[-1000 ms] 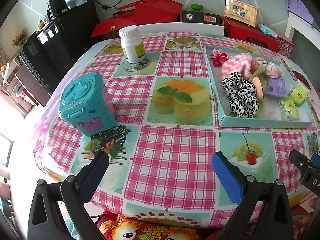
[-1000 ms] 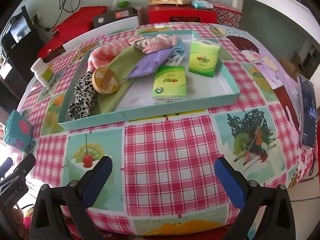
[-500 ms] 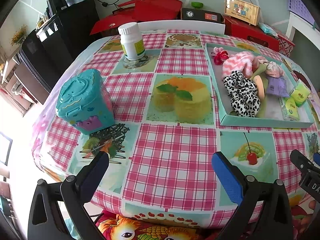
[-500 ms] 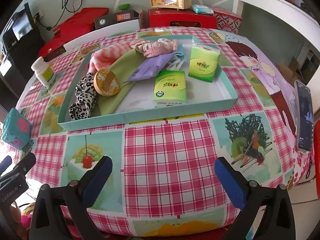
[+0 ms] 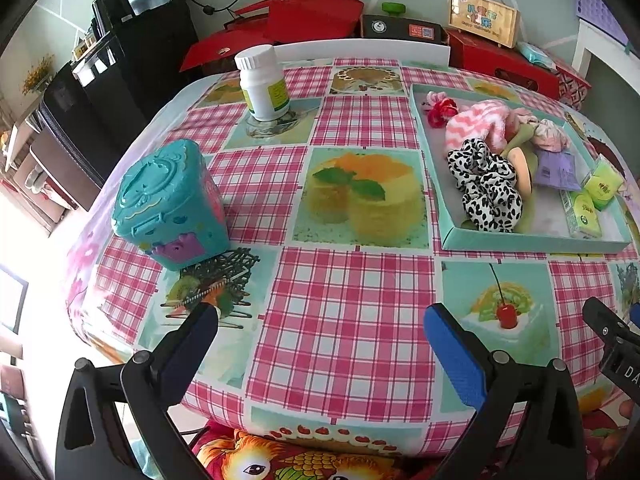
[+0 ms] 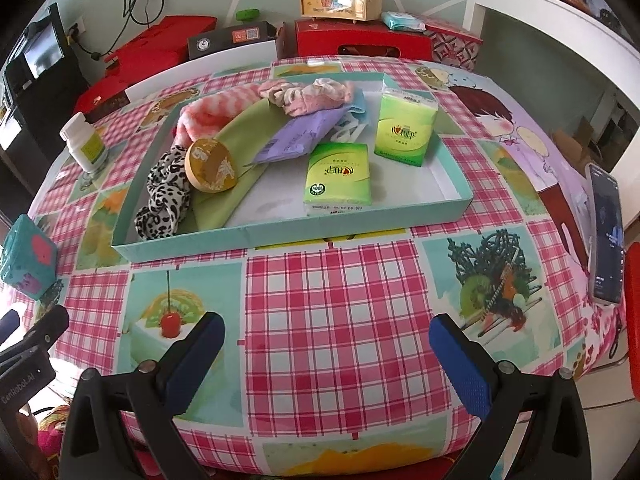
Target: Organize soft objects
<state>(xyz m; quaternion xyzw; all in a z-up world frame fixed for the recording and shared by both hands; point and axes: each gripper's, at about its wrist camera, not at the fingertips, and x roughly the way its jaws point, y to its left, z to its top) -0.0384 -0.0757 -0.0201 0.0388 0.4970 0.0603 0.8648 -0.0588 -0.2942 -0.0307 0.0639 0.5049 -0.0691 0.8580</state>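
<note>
A round table (image 5: 352, 320) under a pink plaid cloth printed with desserts, set before red boxes and black cabinets by the far wall. Near the left edge stands a teal toy case (image 5: 170, 206); toward the far edge, a white pill bottle (image 5: 262, 82). On the right half lies a shallow teal tray (image 6: 288, 234) holding a leopard scrunchie (image 6: 164, 196), a pink striped cloth (image 6: 212, 114), a green cloth (image 6: 236, 148), a round wooden disc (image 6: 210, 166), a purple packet (image 6: 298, 138) and two green tissue packs (image 6: 338, 180). A phone (image 6: 606, 232) rests at the right edge. The left gripper (image 5: 320, 324) and right gripper (image 6: 326, 328) hover at the near edge, jaws spread wide and holding nothing. Compared with a second earlier, both views sit slightly farther back from the tray.
</note>
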